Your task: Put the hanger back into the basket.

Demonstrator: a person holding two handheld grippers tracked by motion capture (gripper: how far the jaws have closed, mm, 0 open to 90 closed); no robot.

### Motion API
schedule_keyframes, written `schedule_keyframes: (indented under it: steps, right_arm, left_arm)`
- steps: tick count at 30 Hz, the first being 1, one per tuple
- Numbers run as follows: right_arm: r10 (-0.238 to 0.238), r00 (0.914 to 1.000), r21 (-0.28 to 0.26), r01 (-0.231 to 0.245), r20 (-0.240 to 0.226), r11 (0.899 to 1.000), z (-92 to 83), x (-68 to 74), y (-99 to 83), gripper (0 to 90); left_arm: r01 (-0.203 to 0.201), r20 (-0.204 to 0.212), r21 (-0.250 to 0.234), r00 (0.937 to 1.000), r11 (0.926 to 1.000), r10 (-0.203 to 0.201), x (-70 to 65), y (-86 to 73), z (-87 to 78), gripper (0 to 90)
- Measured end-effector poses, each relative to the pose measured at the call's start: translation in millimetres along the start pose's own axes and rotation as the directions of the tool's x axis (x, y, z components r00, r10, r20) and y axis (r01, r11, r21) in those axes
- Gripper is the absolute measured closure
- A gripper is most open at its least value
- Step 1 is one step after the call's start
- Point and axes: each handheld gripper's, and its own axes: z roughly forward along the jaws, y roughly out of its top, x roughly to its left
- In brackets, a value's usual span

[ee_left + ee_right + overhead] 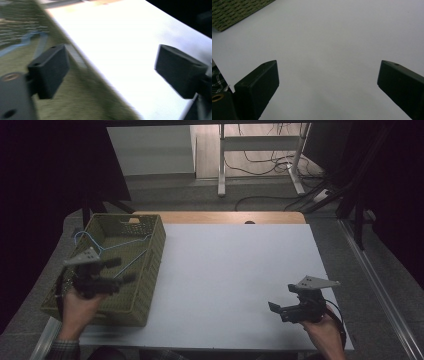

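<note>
An olive woven basket (156, 251) stands at the table's left edge, and a light blue wire hanger (98, 245) lies inside it. My left gripper (121, 270) hovers over the basket's near half, jaws open and empty, pointing right toward the white surface. In the blurred left gripper view, the gripper (112, 65) straddles the basket's right wall (82, 82), with the hanger (25, 42) at upper left. My right gripper (276, 309) sits low over the white table top (240, 270) at the near right, pointing left. In the right gripper view its jaws (327, 77) stand wide apart with nothing between them.
A strip of wooden table (220, 217) shows beyond the white top. Behind it, on the floor, stand a white desk frame (260, 150) and loose cables (265, 165). Dark curtains flank both sides. The basket's corner (234, 12) appears at upper left in the right gripper view.
</note>
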Motion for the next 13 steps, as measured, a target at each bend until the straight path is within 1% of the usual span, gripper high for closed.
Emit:
schedule_keyframes:
  steps: [1, 2, 3, 4, 5, 7, 8, 9, 10, 11, 12, 13]
  right_arm:
    - [-0.010, 0.9999, 0.002, 0.010, 0.012, 1.000, -1.3, 0.6, -3.7, 3.5]
    - [-0.010, 0.9999, 0.002, 0.010, 0.012, 1.000, -1.3, 0.6, -3.7, 3.5]
    - [-0.019, 0.9997, 0.002, 0.019, 0.019, 1.000, -1.7, 0.9, -5.5, 3.4]
    - [-0.025, 0.9994, 0.002, 0.025, 0.025, 1.000, -1.8, 1.1, -7.0, 3.4]
    - [-0.029, 0.9991, 0.006, 0.029, 0.031, 1.000, -1.5, 0.7, -9.5, 3.4]
    - [-0.030, 0.9991, 0.006, 0.030, 0.031, 1.000, -1.2, 0.4, -10.4, 3.4]
    - [-0.031, 0.9991, 0.005, 0.030, 0.030, 1.000, -0.7, 0.0, -11.1, 3.4]
    - [-0.029, 0.9992, 0.007, 0.029, 0.029, 1.000, -0.1, -0.1, -11.6, 3.4]
    - [-0.033, 0.9990, 0.008, 0.033, 0.031, 0.999, 0.5, -0.5, -12.0, 3.4]
    - [-0.036, 0.9989, 0.009, 0.035, 0.031, 0.999, 1.1, -0.8, -12.4, 3.4]
    - [-0.038, 0.9988, 0.010, 0.038, 0.032, 0.999, 1.6, -1.2, -12.7, 3.4]
    - [-0.042, 0.9985, 0.012, 0.042, 0.035, 0.999, 2.1, -2.2, -13.5, 3.4]
  left_arm:
    - [-0.014, -0.002, 0.008, 0.9999, 0.9999, 0.014, -8.7, -3.8, 4.7, 8.1]
    - [-0.030, 0.014, 0.029, 0.9995, 0.9991, 0.029, -16.0, -6.9, 9.8, 8.1]
    - [-0.044, 0.010, 0.056, 0.9990, 0.9975, 0.043, -22.6, -9.2, 14.6, 6.1]
    - [-0.057, -0.003, 0.070, 0.9983, 0.9959, 0.058, -28.4, -11.8, 18.5, 4.5]
    - [-0.065, 0.000, 0.076, 0.9979, 0.9950, 0.066, -33.0, -15.2, 22.2, 4.8]
    - [-0.068, 0.013, 0.098, 0.9977, 0.9929, 0.067, -39.1, -23.2, 30.5, 4.1]
    - [-0.085, 0.007, 0.122, 0.9964, 0.9888, 0.085, -41.7, -26.8, 34.5, 3.9]
    - [-0.116, -0.006, 0.128, 0.9931, 0.9850, 0.117, -44.3, -29.9, 36.9, 4.2]
    - [-0.137, -0.026, 0.131, 0.9896, 0.9819, 0.142, -46.9, -31.0, 37.9, 4.3]
    - [-0.144, -0.033, 0.141, 0.9881, 0.9794, 0.150, -48.4, -30.4, 38.3, 4.3]
    - [-0.141, -0.035, 0.141, 0.9885, 0.9799, 0.147, -49.0, -29.7, 38.5, 4.1]
    - [-0.137, -0.034, 0.130, 0.9892, 0.9821, 0.142, -48.8, -29.4, 38.3, 3.8]
